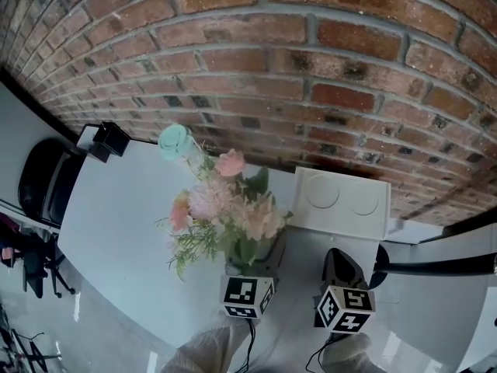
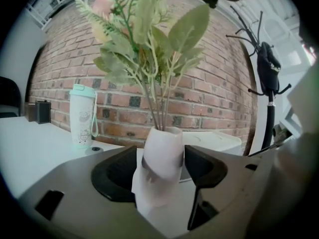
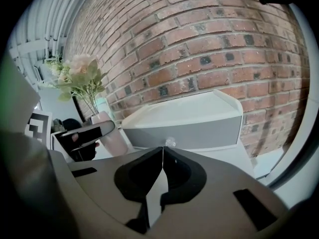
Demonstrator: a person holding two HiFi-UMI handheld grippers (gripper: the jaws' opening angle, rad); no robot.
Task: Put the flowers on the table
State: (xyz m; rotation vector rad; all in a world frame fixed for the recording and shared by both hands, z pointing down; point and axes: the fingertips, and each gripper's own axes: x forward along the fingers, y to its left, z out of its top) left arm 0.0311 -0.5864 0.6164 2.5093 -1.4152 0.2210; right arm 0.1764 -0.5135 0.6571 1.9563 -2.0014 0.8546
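Firmly: flower vase (image 2: 162, 156) clamped between left hand-held gripper (image 2: 160, 162) jaws.

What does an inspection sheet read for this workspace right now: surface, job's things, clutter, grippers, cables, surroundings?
Surface: white table, set against the wall.
Job's things: flowers in a pale vase; whether the vase rests on the table cannot be told.
Clutter: mint tumbler, small black box, white case by the wall.
Grippers: left gripper closed on the vase; right gripper shut, empty.
Cables: black cable runs from the left gripper toward the person.
Surroundings: brick wall, black chair, coat stand.
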